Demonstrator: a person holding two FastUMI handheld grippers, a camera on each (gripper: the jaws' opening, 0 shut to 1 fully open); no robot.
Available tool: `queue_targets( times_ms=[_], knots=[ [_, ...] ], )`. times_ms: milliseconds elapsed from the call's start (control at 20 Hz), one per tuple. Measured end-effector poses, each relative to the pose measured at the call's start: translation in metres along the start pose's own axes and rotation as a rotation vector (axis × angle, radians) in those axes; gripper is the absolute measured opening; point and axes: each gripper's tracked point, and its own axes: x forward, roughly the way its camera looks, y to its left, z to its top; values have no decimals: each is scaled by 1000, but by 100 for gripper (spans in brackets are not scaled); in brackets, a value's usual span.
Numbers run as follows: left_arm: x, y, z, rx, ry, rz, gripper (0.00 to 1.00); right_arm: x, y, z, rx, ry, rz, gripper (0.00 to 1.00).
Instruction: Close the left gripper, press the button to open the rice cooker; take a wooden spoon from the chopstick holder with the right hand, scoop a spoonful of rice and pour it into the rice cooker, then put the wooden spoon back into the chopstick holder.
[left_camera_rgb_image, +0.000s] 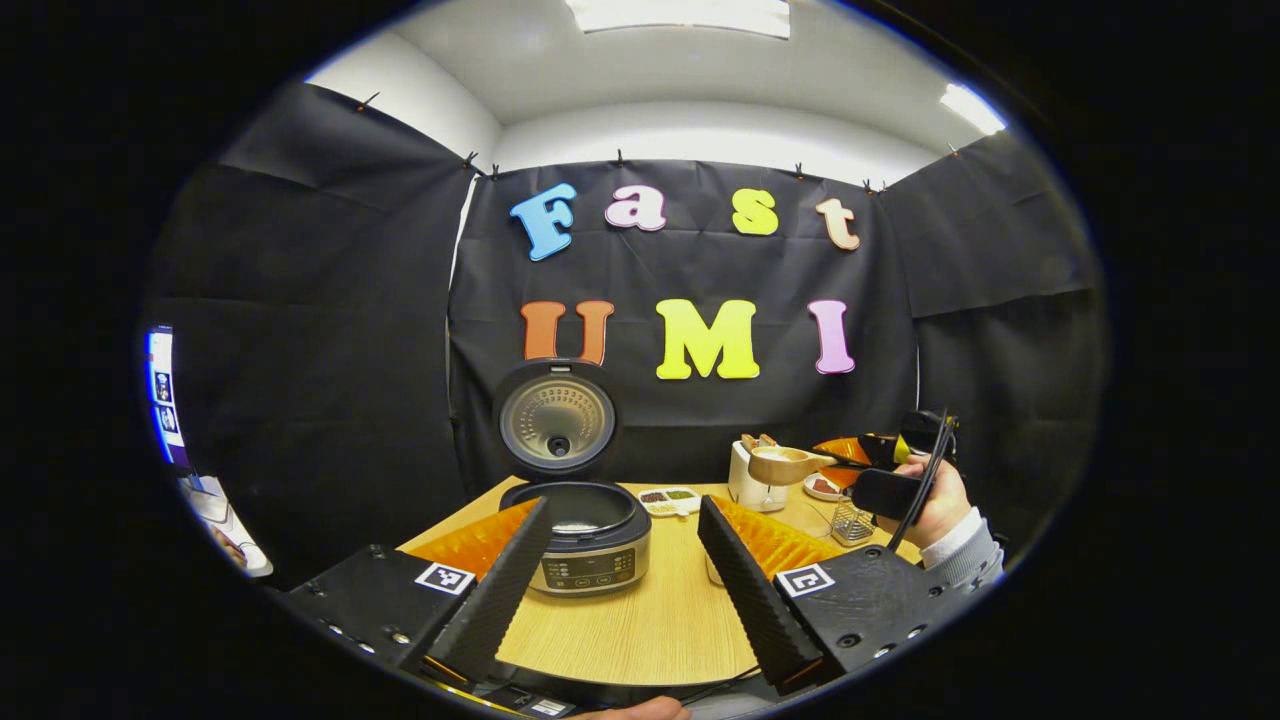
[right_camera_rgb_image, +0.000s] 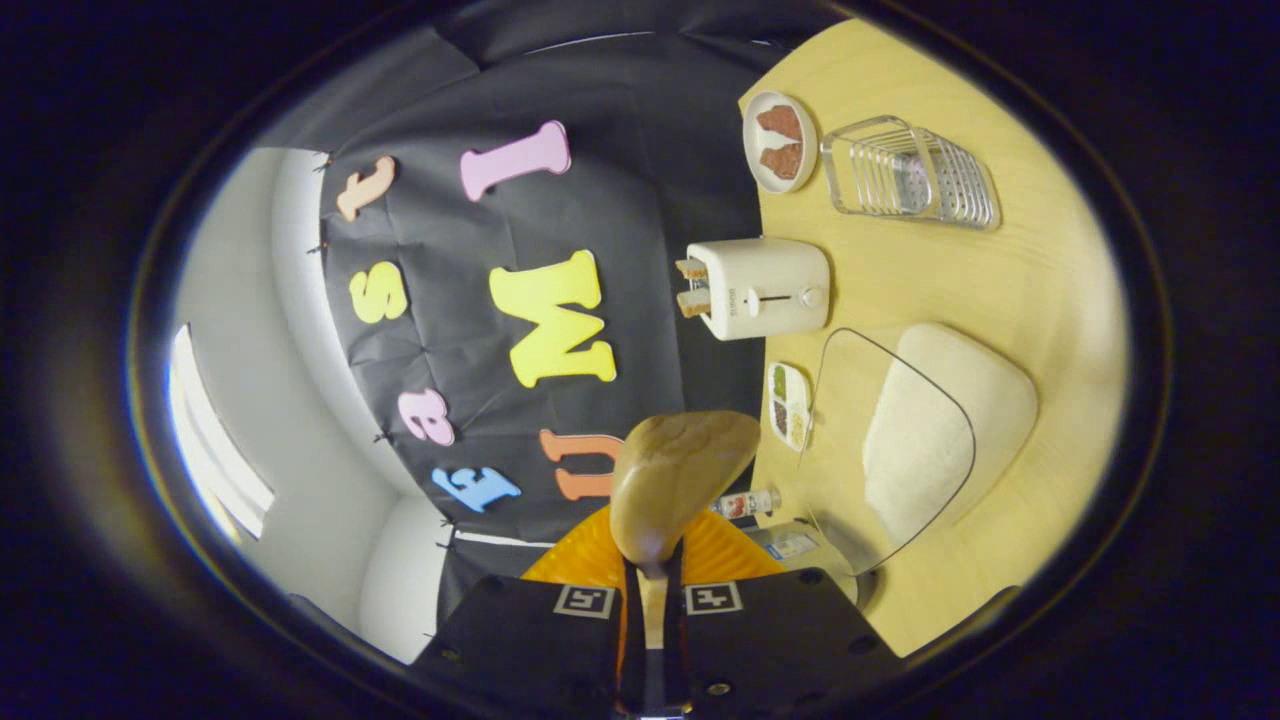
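Pale wood-grain covers the desk (left_camera_rgb_image: 660, 620), which carries everything here. On it in the left gripper view stands the rice cooker (left_camera_rgb_image: 590, 545), lid (left_camera_rgb_image: 556, 420) swung upright and the inner pot exposed with a little white at its bottom. In the right gripper view a clear bowl heaped with white rice (right_camera_rgb_image: 925, 430) sits on the desk, with a white toaster (right_camera_rgb_image: 765, 288) holding bread slices beyond it, and a wire chopstick holder (right_camera_rgb_image: 910, 172) well apart from the bowl, next to a small plate (right_camera_rgb_image: 780, 140) of brownish pieces. A small divided dish of grains (right_camera_rgb_image: 788, 405) lies between the toaster and the bowl. The left hand-held gripper (left_camera_rgb_image: 625, 580) hovers above the near desk edge with its fingers spread wide apart, the cooker framed between them, gripping nothing. The right hand-held gripper (right_camera_rgb_image: 650, 610) has its two fingers pressed together on the handle of the wooden spoon (right_camera_rgb_image: 680, 475), whose bowl juts forward in the air; in the left gripper view a hand (left_camera_rgb_image: 940, 500) holds that gripper off to the right, the spoon raised near the toaster.
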Motion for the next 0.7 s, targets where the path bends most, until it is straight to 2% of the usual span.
queue_targets(
  times_ms=[350,700],
  knots=[
    [-16,20,1,-35,5,4,94,31,28,-52,-194,64,-23,12],
    [-28,47,-4,-40,-3,37,94,77,32,-116,-317,145,-33,12]
  ],
)
